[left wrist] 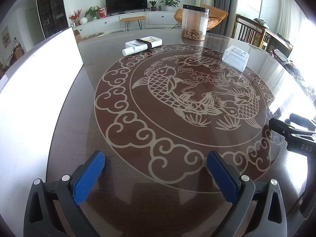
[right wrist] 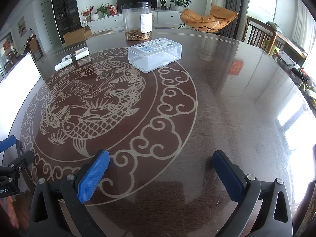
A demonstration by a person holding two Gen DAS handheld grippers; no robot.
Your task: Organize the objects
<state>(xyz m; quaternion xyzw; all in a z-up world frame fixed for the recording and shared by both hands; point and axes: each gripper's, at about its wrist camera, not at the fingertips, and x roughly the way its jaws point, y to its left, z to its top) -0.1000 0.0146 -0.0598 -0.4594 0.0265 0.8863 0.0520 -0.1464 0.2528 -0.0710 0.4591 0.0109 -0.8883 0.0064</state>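
A round dark table point(left wrist: 83, 106) with a carved fish medallion holds three objects at its far side. A white bottle bundle with a black band point(left wrist: 143, 44) lies flat; it also shows in the right wrist view point(right wrist: 73, 57). A clear plastic jar with a black lid point(left wrist: 195, 22) stands upright, with brown bits at the bottom point(right wrist: 138, 20). A clear lidded plastic box point(left wrist: 236, 57) lies flat point(right wrist: 155, 54). My left gripper point(left wrist: 156, 158) is open and empty over the near table. My right gripper point(right wrist: 161, 157) is open and empty, far from all objects.
A bright white panel point(left wrist: 39, 69) stands at the table's left edge. The right gripper's body point(left wrist: 292, 132) shows at the right of the left view. Wooden chairs point(right wrist: 260, 35) stand at the far right. A TV cabinet and an orange lounge chair point(right wrist: 209, 17) are beyond the table.
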